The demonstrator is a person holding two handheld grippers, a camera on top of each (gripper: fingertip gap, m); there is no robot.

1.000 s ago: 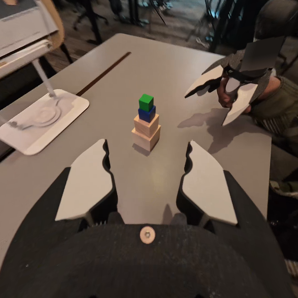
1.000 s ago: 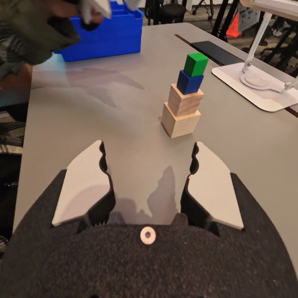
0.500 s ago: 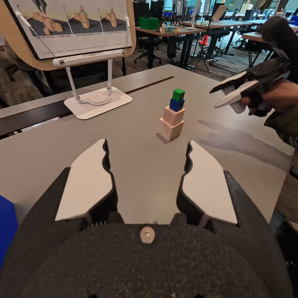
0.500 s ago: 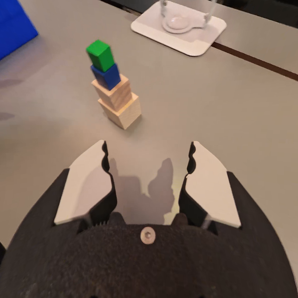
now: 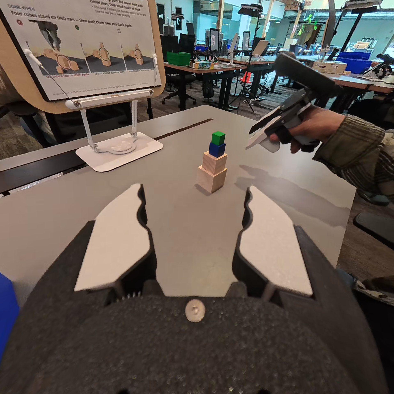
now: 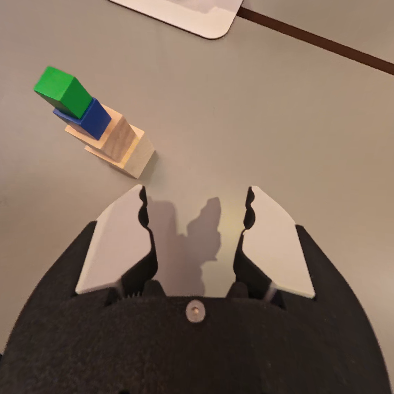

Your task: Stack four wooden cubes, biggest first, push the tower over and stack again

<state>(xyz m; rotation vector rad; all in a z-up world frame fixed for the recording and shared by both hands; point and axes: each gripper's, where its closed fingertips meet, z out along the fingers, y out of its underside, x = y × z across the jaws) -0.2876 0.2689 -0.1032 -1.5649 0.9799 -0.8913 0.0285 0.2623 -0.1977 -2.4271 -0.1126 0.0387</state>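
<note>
A tower of four cubes stands on the grey table point(image 5: 181, 230): a large plain wooden cube point(image 5: 211, 179) at the bottom, a smaller plain cube point(image 5: 214, 162), a blue cube point(image 5: 217, 149), and a green cube point(image 5: 218, 138) on top. In the right wrist view the tower shows from above, with the green cube point(image 6: 64, 91), the blue cube point(image 6: 94, 121) and the bottom cube point(image 6: 138, 156). My left gripper point(image 5: 195, 187) is open and empty, short of the tower. My right gripper point(image 6: 196, 188) is open and empty, above the table right of the tower; it also shows in the left wrist view point(image 5: 251, 138).
A white stand point(image 5: 119, 151) holds an instruction board point(image 5: 85, 49) at the back left; its base corner shows in the right wrist view point(image 6: 191, 17). A dark seam point(image 6: 319, 44) crosses the table. A blue bin edge point(image 5: 6, 309) is at the left. The table's right edge point(image 5: 347, 223) is near. The green cube point(image 6: 64, 91) is about 8 centimeters from my right fingertips.
My left gripper has pulled back and tilted up, so the board came into view. My right gripper has risen and swung right, now looking down on the tower. The tower has not moved.
</note>
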